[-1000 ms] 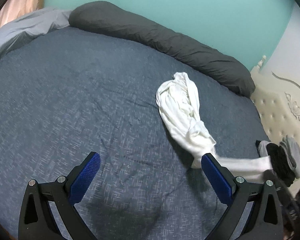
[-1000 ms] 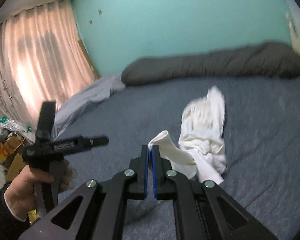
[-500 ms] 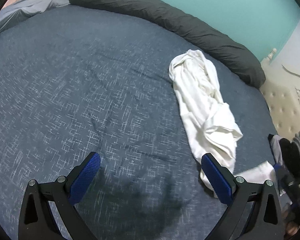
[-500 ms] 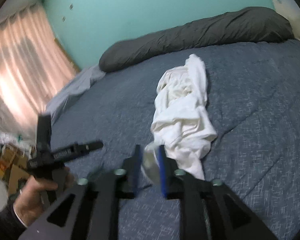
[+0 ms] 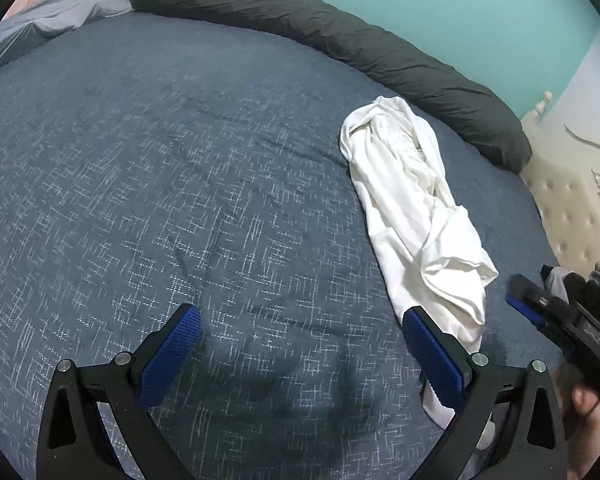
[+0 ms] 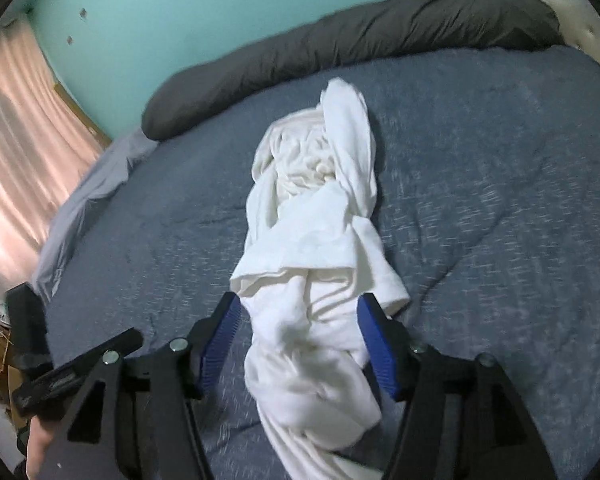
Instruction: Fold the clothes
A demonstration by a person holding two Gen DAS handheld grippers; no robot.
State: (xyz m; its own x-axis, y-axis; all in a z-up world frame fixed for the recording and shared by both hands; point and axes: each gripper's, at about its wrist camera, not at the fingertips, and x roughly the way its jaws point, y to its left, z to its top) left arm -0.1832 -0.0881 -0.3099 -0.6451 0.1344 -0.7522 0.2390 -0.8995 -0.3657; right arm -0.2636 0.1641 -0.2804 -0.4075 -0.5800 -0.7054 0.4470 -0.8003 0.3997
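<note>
A crumpled white garment [image 5: 412, 208] lies stretched out on the dark blue bed cover [image 5: 180, 184], bunched and twisted along its length. My left gripper [image 5: 300, 332] is open and empty just above the cover, with its right finger beside the garment's near end. In the right wrist view the garment [image 6: 320, 240] runs away from me, and my right gripper [image 6: 300, 320] is open with its jaws on either side of the near end, not closed on it. The right gripper also shows in the left wrist view [image 5: 560, 316] at the right edge.
A long dark grey pillow [image 5: 340, 40] lies along the far edge by the teal wall. A light grey sheet [image 5: 48, 20] is bunched at the far left. A cream tufted headboard [image 5: 572, 208] stands at the right. Pink curtains [image 6: 16, 140] hang at the left.
My right gripper opened and let go of the garment's near end, which dropped onto the bed. The garment now lies longer and flatter. My left gripper stayed open and moved closer over the cover.
</note>
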